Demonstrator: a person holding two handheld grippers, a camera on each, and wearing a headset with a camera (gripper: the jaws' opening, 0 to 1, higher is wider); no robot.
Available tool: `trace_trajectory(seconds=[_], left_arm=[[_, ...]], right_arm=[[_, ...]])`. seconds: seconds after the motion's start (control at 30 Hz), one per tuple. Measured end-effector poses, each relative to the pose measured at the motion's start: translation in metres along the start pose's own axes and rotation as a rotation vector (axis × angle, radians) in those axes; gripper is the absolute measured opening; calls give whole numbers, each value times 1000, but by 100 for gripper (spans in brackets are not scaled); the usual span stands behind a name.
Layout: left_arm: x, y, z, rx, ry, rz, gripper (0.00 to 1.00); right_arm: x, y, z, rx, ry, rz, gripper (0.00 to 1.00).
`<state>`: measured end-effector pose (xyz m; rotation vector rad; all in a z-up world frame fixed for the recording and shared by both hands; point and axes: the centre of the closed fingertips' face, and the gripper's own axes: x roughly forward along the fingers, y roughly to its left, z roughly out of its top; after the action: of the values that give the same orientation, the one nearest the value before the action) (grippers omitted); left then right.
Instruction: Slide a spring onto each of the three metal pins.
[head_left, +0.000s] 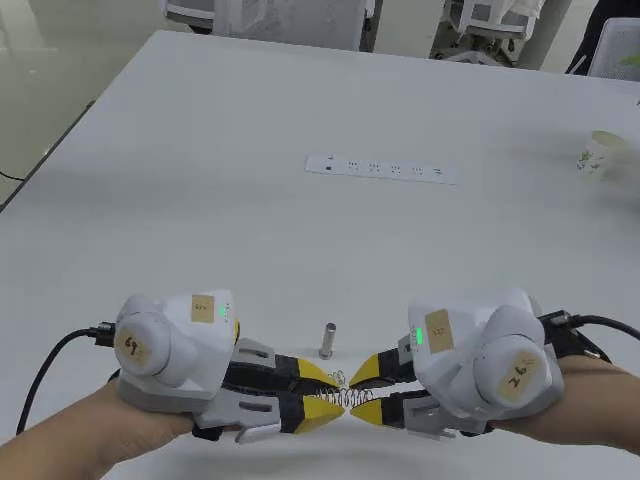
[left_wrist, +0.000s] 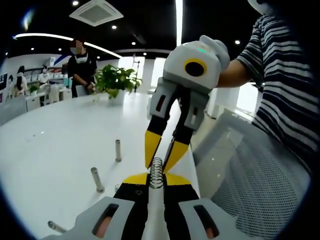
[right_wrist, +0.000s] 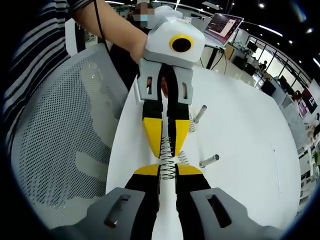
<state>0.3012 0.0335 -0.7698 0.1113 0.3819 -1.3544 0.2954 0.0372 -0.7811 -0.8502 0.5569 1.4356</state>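
Observation:
A small coil spring (head_left: 344, 393) hangs just above the white table (head_left: 250, 220), near its front edge, stretched between my two grippers. The left gripper (head_left: 335, 399) is shut on one end of the spring (left_wrist: 156, 171). The right gripper (head_left: 353, 394) faces it tip to tip and is shut on the other end (right_wrist: 167, 159). One metal pin (head_left: 327, 340) stands upright just behind the tips. In the left gripper view two pins (left_wrist: 118, 150) (left_wrist: 96, 179) stand and a third (left_wrist: 55, 226) lies flat. Two loose springs (right_wrist: 183, 157) (right_wrist: 191, 123) lie near the pins (right_wrist: 209, 160).
A white power strip (head_left: 382, 169) lies across the middle of the table. At the far right stands a paper cup (head_left: 600, 155). A grey mesh chair (right_wrist: 55, 130) sits at the table's near edge beside the person. A potted plant (left_wrist: 116, 80) is at the far end.

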Motion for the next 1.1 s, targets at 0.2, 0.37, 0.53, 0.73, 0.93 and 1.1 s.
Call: trace_trajectory(seconds=[0.2, 0.37, 0.53, 0.73, 0.93, 1.1], left_arm=[[-1, -3, -3, -7, 10, -12, 2], [-3, -4, -5, -9, 17, -19, 2], [0, -6, -3, -11, 16, -30, 2], [1, -7, -2, -9, 17, -36, 2], [0, -2, -2, -7, 24, -42, 2], [0, 3, -2, 13, 39, -39, 2]], right_arm=[[-2, 3, -5, 6, 1, 8, 8], [-2, 5, -14, 23, 15, 7, 9], [-2, 5, -13, 40, -7, 7, 10], [-2, 6, -14, 42, -12, 13, 8], [-4, 2, -11, 0, -28, -13, 7], [-8, -4, -9, -30, -36, -36, 7]])
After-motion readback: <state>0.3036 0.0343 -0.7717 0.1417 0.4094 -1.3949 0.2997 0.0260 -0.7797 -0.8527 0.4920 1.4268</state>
